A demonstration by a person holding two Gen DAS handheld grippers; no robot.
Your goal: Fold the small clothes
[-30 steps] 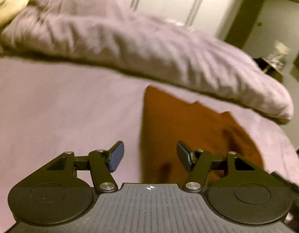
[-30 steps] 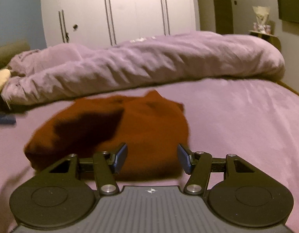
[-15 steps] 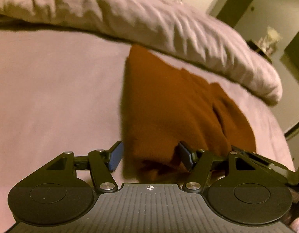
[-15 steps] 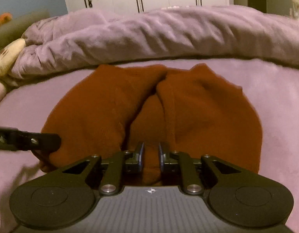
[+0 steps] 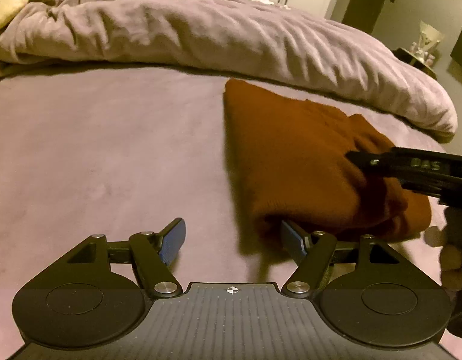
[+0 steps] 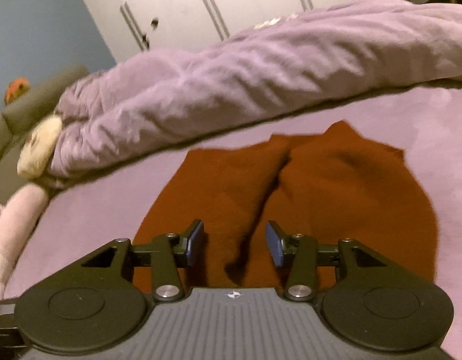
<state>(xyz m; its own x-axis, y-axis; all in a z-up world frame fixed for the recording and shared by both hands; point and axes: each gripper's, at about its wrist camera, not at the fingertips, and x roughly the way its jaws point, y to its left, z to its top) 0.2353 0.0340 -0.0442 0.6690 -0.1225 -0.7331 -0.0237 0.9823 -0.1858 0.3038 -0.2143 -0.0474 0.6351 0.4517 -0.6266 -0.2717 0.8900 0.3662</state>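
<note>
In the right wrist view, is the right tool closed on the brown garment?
No, the right tool is open above the brown garment, gripping nothing.

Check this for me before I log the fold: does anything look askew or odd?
Nothing is damaged. The brown garment lies folded on the bed sheet, though its two flaps meet along a slanted, uneven seam. Both claws, left and right, are open.

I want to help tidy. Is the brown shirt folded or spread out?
Folded. The brown shirt lies in a compact bundle on the purple bed, two flaps meeting at a middle seam, with a thick doubled edge.
</note>
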